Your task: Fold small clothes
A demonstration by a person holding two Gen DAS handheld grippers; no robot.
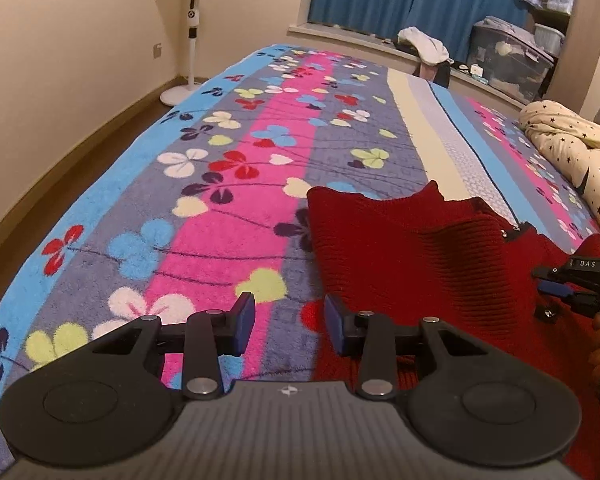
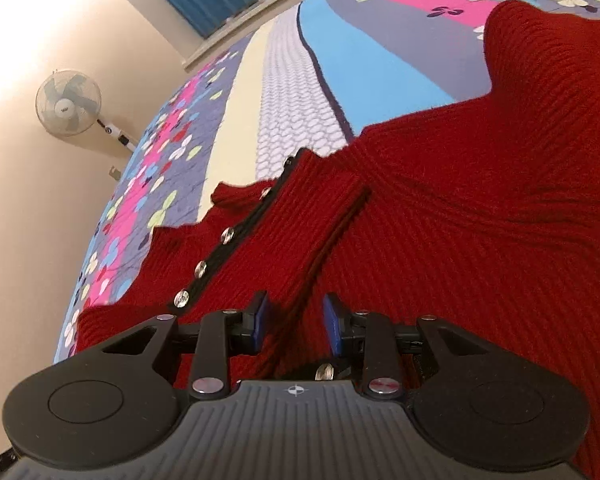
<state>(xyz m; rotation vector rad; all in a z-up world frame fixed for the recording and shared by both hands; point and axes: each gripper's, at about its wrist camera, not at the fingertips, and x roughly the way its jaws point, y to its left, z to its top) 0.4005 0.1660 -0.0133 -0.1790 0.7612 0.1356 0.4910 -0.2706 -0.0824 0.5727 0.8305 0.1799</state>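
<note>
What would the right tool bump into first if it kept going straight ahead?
Most likely the red sweater. The right tool points down at it with open fingers, the knit right beneath and ahead, near the dark strip of snaps. How close it is, I can't tell exactly.

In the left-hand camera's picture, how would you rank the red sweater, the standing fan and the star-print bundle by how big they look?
1. Red sweater, clearly largest, though it lies nearest the camera.
2. Star-print bundle and standing fan look similar; the fan stands farther off, so I won't rank them.
</note>
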